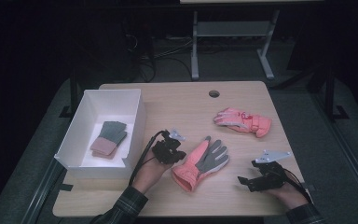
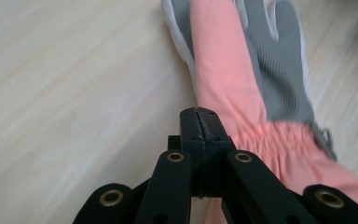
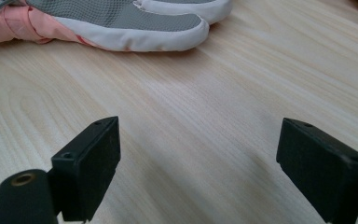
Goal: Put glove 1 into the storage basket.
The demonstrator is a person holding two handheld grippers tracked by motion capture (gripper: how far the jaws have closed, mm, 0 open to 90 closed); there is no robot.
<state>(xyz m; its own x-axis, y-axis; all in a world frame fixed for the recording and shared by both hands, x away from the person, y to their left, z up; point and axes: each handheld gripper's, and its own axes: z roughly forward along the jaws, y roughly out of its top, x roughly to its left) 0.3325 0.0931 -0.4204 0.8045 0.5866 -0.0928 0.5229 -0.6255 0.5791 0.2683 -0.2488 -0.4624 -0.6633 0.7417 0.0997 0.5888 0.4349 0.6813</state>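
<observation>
Left gripper (image 2: pixel 199 116) jaws together beside glove (image 1: pixel 200 163), fingers pointing away

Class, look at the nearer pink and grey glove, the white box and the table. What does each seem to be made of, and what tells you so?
Nearer glove: soft fabric, matte pink cloth with a grey ribbed palm, probably rubbery grip, gathered at the wrist. White box: likely cardboard or thin plastic, given its thin, flat, matte walls. Table: wood or wood-look laminate, with pale grain lines and a smooth surface.
</observation>
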